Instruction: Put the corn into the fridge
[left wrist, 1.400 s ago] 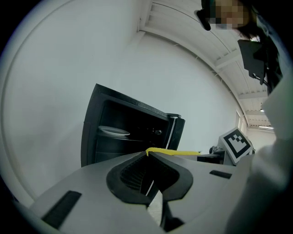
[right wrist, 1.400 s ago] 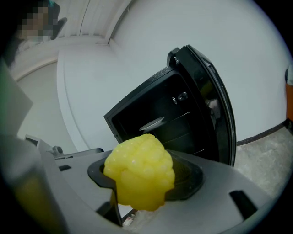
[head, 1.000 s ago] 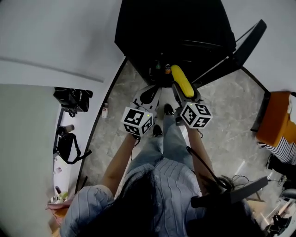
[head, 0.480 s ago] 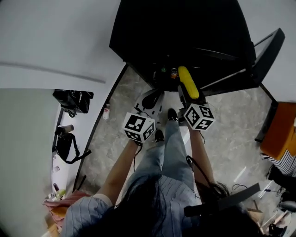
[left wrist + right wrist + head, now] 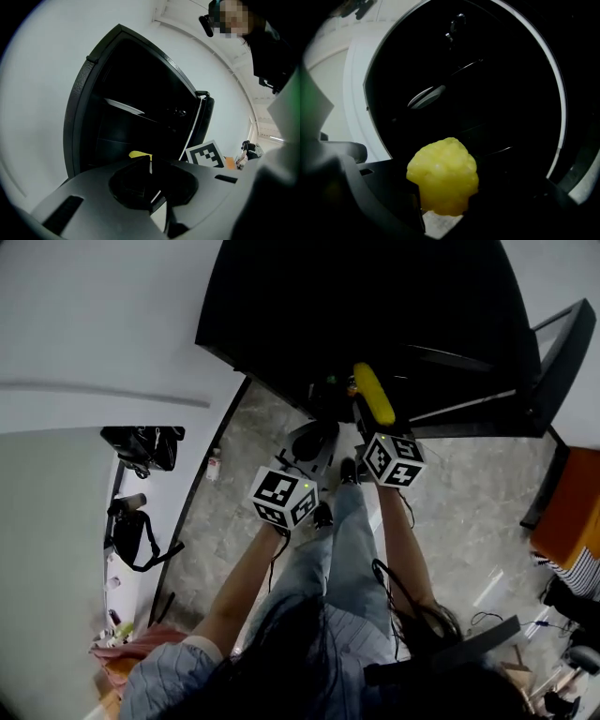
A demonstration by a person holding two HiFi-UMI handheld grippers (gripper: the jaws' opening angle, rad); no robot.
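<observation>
A yellow corn cob (image 5: 373, 393) sticks out of my right gripper (image 5: 367, 416), which is shut on it. The cob's tip points into the dark mouth of the black fridge (image 5: 375, 306). In the right gripper view the corn (image 5: 443, 180) fills the lower middle, with the dark fridge shelves (image 5: 487, 93) straight behind it. My left gripper (image 5: 314, 439) hangs lower and to the left, just outside the fridge, its jaws together on nothing. The left gripper view shows the fridge opening (image 5: 136, 126) and a sliver of the corn (image 5: 138, 154).
The fridge door (image 5: 553, 352) stands swung out to the right. A white wall runs along the left, with black bags (image 5: 145, 444) at its foot. An orange piece of furniture (image 5: 572, 512) stands at the far right. The person's legs and shoes (image 5: 323, 514) are on the grey floor below the grippers.
The right gripper has carried the corn forward, and its tip now reaches into the fridge opening. The fridge has drawn nearer in the head view. The left gripper has barely moved.
</observation>
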